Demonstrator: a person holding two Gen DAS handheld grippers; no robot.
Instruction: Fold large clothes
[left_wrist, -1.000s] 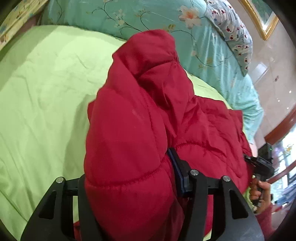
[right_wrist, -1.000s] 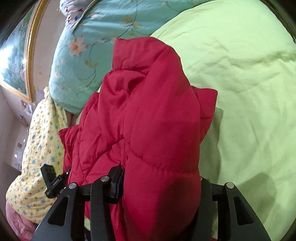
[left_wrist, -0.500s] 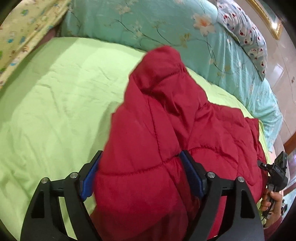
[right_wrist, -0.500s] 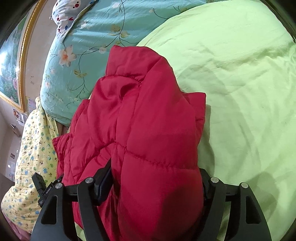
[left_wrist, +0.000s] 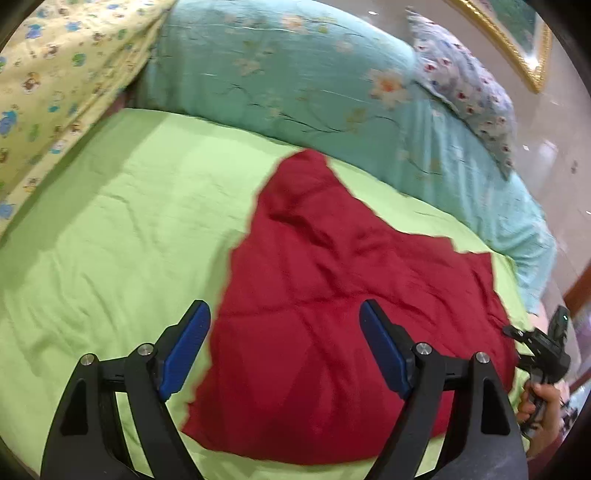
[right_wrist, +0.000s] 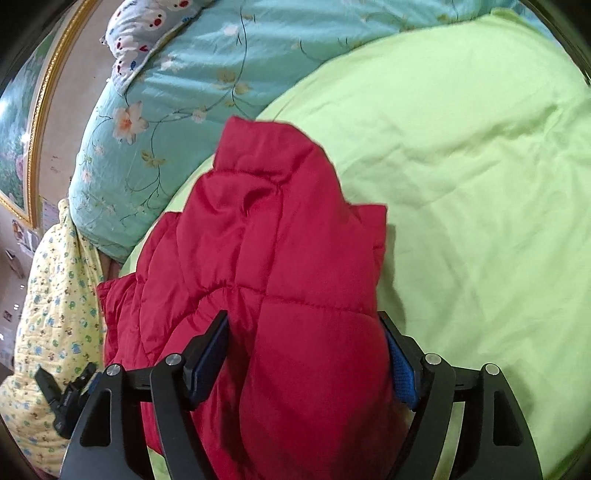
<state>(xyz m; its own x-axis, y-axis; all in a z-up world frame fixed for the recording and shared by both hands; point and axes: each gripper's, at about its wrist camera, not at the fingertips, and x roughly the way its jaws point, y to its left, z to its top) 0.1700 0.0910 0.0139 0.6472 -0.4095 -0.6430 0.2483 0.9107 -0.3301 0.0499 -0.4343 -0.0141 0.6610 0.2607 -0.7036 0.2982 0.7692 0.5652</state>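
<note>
Fingers of the left gripper (left_wrist: 284, 325) stood released and wide, their flat blue pads (left_wrist: 184, 345) clear of the cloth. Beyond them a red puffer jacket (left_wrist: 332, 295), quilted in stitched panels and creased, lay spread on the bed's wrinkled lime-green sheet (left_wrist: 110, 221). The right gripper (right_wrist: 306, 345) was opening; the jacket's padded fold (right_wrist: 288, 295) bulged up between its fingers, and whether the blue pads (right_wrist: 400, 363) pressed it could not be told. At the far side a puffy teal floral quilt (left_wrist: 295, 85) ran along the sheet, with a white spotted pillow (left_wrist: 469, 92) on it and a yellow printed quilt (left_wrist: 55, 74) beside it. A gilt picture frame (right_wrist: 37, 129) hung on the wall.
</note>
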